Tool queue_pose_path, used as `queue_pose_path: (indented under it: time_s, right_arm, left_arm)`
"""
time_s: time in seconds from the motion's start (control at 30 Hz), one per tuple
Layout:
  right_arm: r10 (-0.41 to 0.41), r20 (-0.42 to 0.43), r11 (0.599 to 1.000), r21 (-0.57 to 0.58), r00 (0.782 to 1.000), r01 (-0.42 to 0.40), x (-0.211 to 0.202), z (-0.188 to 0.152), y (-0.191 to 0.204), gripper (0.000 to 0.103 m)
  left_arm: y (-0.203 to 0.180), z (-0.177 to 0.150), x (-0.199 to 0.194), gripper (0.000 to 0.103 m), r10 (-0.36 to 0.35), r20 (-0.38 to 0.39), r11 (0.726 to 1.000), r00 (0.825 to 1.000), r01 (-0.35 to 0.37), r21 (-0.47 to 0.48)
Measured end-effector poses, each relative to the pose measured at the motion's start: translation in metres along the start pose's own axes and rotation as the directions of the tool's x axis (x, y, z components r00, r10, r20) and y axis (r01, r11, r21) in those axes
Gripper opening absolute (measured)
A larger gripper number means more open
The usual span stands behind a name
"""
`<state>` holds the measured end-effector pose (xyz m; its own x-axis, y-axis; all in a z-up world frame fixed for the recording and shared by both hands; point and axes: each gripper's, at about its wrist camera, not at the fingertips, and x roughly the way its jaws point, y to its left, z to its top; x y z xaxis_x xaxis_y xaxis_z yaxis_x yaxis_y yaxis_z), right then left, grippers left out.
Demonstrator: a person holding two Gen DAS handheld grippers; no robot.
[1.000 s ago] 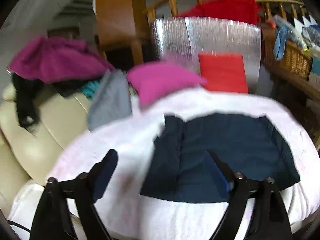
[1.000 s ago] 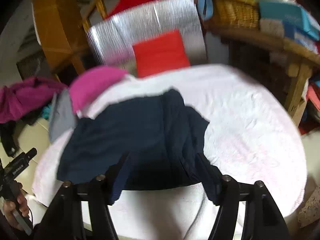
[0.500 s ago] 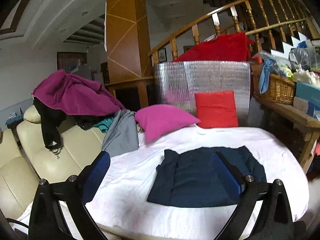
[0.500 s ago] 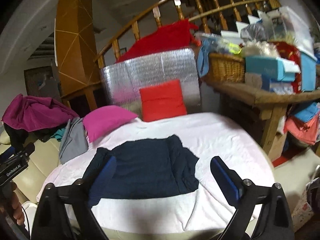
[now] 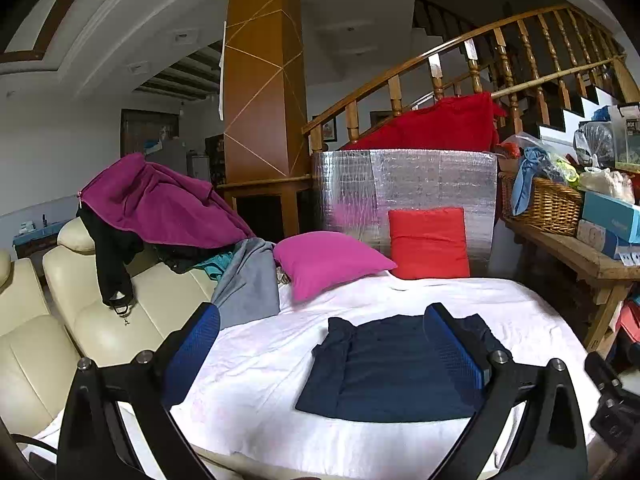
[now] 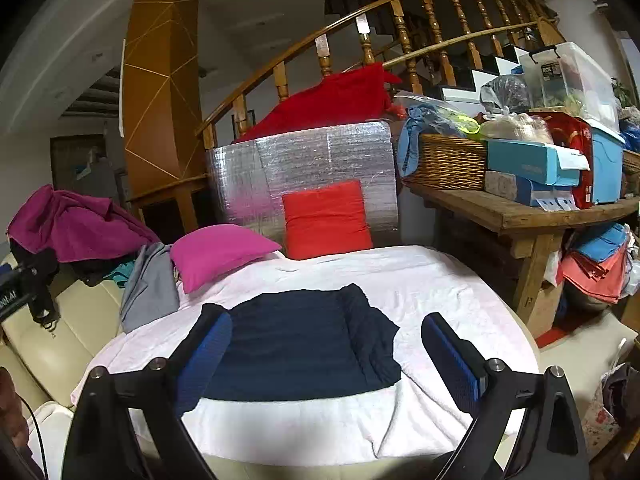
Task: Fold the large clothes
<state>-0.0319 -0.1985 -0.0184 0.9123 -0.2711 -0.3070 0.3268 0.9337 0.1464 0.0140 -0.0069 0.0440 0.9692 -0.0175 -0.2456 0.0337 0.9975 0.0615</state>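
Both hand-held grippers, left hand-held gripper (image 5: 320, 354) and right hand-held gripper (image 6: 326, 354), I read as apart, jaws just opened, empty; folded navy garment (image 6: 304, 344) flat on white-covered table (image 6: 440, 280).

Column: wooden pillar (image 5: 262, 80) with pale inlaid lines, at 12 o'clock, reaching the ceiling.
Ceiling: white stepped coving (image 5: 132, 28), recessed lights.
Staircase: curved wooden banister (image 6: 400, 12) with turned spindles, 1 o'clock.
Sofa: cream leather sofa (image 5: 48, 320) at 9 o'clock.
Side furniture: rough wooden bench (image 6: 520, 216) at 3 o'clock, crowded with boxes and a wicker basket (image 6: 444, 160).
Backdrop: silver foil panel (image 5: 404, 192) leaning against the banister.
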Motion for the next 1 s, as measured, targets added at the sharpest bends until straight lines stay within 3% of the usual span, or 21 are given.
queue_pose_path:
  time_s: [1.0]
  right_arm:
    - [0.026,0.012,0.998,-0.063,1.0,-0.026,-0.011,0.001,0.031,0.097]
  left_arm:
    - [0.009,0.006,-0.02,0.102,-0.009,0.046,1.0,0.999,0.009,0.001]
